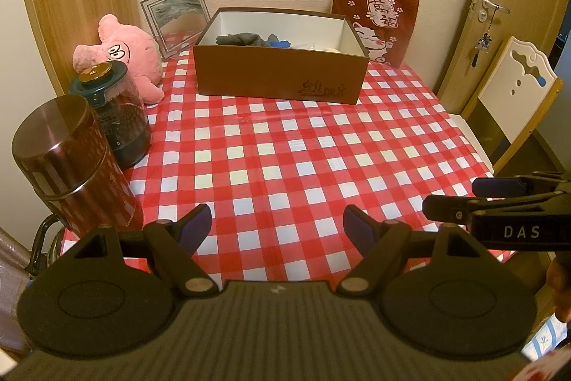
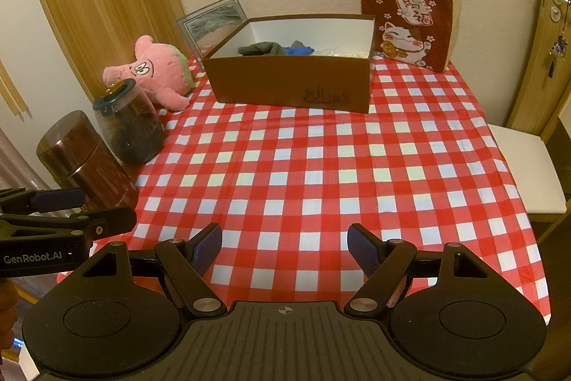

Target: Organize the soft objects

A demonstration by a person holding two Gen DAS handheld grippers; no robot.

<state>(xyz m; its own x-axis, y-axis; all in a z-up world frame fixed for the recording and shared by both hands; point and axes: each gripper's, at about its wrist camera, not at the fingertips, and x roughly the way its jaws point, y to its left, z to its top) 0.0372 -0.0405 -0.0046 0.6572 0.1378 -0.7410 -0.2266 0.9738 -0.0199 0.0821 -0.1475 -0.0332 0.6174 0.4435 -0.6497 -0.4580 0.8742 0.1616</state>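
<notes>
Now both tongs hover over the checked tablecloth (image 2: 321, 166), well short of the brown box (image 1: 282, 74): left gripper (image 1: 276, 231) and right gripper (image 2: 284, 247) spread wide, holding nothing. Inside the box lie grey cloth (image 2: 262, 49) and something blue (image 2: 299, 49). Left of the box sits a pink plush pig (image 1: 132, 52).

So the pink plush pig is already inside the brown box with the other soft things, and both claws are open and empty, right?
Not quite. The pink plush pig lies on the checked tablecloth, left of the brown box, as the right wrist view shows. Both the left claw and right claw are open and empty.
</notes>
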